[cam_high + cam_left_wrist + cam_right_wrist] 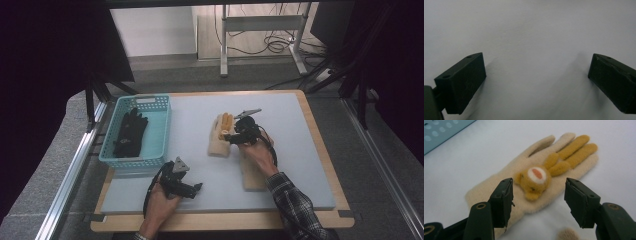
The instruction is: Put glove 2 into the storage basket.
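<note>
I hold the right tongs [537, 200] low over the cream glove [534, 177], jaws spread and not yet pressing it, so that they straddle the cuff end beside the yellow animal patch [536, 180] and can close on a single fold of fabric. The glove lies flat near the middle of the worktop [300, 125], fingers toward the far edge. A second cream glove [252, 177] lies under my right forearm, closer to the near edge. The left tongs [195, 189] rest near the near left corner, jaws wide and empty, kept clear. The blue basket [160, 125] at the left edge already holds a black glove [131, 132], presumably the destination.
</note>
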`<state>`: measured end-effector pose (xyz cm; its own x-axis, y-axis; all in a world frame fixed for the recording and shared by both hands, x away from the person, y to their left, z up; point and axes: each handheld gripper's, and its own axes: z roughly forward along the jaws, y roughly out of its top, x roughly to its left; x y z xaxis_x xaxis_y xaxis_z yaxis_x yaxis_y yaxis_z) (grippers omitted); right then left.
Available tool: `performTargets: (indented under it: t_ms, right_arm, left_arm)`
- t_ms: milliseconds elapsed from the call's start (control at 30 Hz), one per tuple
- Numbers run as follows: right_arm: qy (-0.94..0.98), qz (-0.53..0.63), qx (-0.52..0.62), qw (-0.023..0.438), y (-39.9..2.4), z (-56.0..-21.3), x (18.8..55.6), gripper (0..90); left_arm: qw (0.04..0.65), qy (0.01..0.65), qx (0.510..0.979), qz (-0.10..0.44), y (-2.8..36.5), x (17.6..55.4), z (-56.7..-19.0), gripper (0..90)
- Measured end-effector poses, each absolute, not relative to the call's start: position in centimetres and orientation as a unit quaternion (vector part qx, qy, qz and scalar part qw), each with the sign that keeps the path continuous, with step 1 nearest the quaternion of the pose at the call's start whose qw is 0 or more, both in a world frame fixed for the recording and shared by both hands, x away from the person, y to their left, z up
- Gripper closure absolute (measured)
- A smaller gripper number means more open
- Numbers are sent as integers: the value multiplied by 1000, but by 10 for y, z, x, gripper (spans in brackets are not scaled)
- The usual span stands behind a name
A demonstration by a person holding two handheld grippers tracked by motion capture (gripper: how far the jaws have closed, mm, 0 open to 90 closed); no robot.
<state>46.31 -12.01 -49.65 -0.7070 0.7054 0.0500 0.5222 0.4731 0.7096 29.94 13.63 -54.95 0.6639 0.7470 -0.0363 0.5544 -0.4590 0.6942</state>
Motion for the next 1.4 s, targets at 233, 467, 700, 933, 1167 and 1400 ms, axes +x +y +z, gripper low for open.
performTargets:
  t_ms: [233, 467, 700, 933, 1167, 1400]
  right_arm:
    - [853, 350, 364, 127, -104, -502, 474, 391]
    - [861, 332, 362, 130, -89, -513, 484, 394]
    - [870, 312, 352, 146, -81, -516, 482, 531]
    - [868, 317, 351, 152, -87, -507, 479, 580]
    - [868, 332, 339, 147, -93, -486, 470, 581]
    - [869, 350, 318, 148, -103, -457, 453, 581]
  left_arm:
    - [350, 387, 842, 137, 136, 299, -550, 15]
    - [350, 386, 842, 138, 136, 299, -550, 15]
    - [350, 386, 842, 138, 136, 299, -550, 15]
    - [350, 387, 842, 137, 136, 299, -550, 15]
    - [349, 387, 842, 137, 136, 299, -550, 15]
    - [349, 386, 843, 138, 136, 299, -550, 15]
